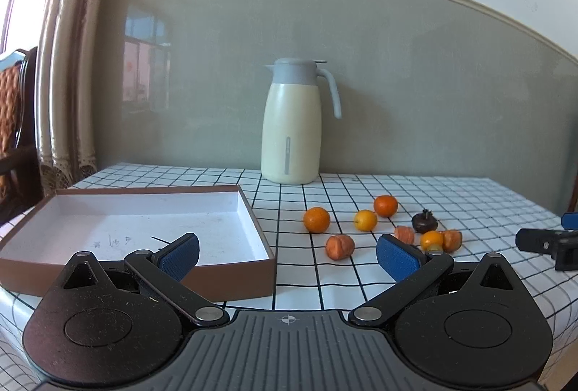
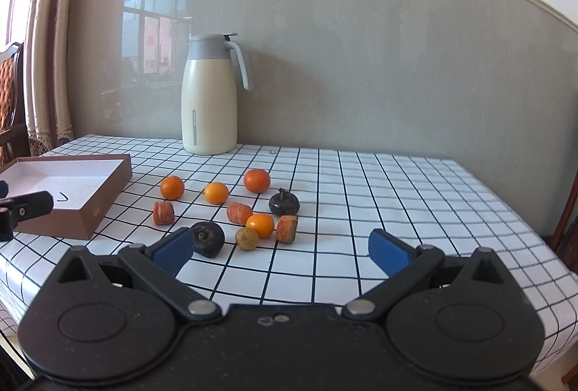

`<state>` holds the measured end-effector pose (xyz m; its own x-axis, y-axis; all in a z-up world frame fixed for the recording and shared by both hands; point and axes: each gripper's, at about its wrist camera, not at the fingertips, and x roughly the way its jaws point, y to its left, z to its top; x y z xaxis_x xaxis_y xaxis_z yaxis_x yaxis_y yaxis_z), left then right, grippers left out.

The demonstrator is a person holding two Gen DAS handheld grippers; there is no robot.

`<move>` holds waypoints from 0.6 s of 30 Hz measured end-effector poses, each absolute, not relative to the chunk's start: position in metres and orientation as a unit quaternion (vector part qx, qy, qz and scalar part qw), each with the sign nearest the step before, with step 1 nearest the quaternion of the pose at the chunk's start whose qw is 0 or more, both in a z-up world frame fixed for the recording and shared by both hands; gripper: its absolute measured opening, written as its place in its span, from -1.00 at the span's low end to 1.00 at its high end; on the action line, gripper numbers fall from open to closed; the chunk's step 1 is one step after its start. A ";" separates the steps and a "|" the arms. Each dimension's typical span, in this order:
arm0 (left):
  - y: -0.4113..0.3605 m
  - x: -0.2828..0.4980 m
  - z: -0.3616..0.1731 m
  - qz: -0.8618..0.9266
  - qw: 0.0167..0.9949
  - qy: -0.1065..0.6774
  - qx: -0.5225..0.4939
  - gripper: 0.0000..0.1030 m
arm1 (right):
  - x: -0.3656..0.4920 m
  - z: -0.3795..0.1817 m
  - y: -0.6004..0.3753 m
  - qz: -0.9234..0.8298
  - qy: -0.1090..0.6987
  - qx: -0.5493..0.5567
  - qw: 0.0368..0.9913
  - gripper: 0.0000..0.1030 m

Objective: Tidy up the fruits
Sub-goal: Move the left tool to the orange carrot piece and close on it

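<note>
Fruits (image 2: pixel 216 193) loose on the desk (image 2: pixel 361 210) right of the empty box (image 2: pixel 86 206), near both tongs, left (image 1: pixel 287 255) and right (image 2: pixel 280 252), agape and gripping nothing: round, crowded, liable to roll off if nudged during a pinch.

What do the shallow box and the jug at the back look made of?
Box: looks like cardboard, matte brown outside and white inside, with thin, straight walls and pen marks on the floor. Jug: probably coated metal or plastic; smooth satin cream body with soft highlights and a matte grey lid and handle.
</note>
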<state>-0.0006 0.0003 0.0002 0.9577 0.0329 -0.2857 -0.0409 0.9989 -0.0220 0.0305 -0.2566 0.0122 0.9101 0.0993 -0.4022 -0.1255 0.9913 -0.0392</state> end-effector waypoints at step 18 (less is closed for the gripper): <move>-0.044 0.068 -0.023 -0.043 0.977 0.207 0.014 0.20 | 0.095 -0.012 -0.261 0.070 0.249 -0.038 0.965 0.08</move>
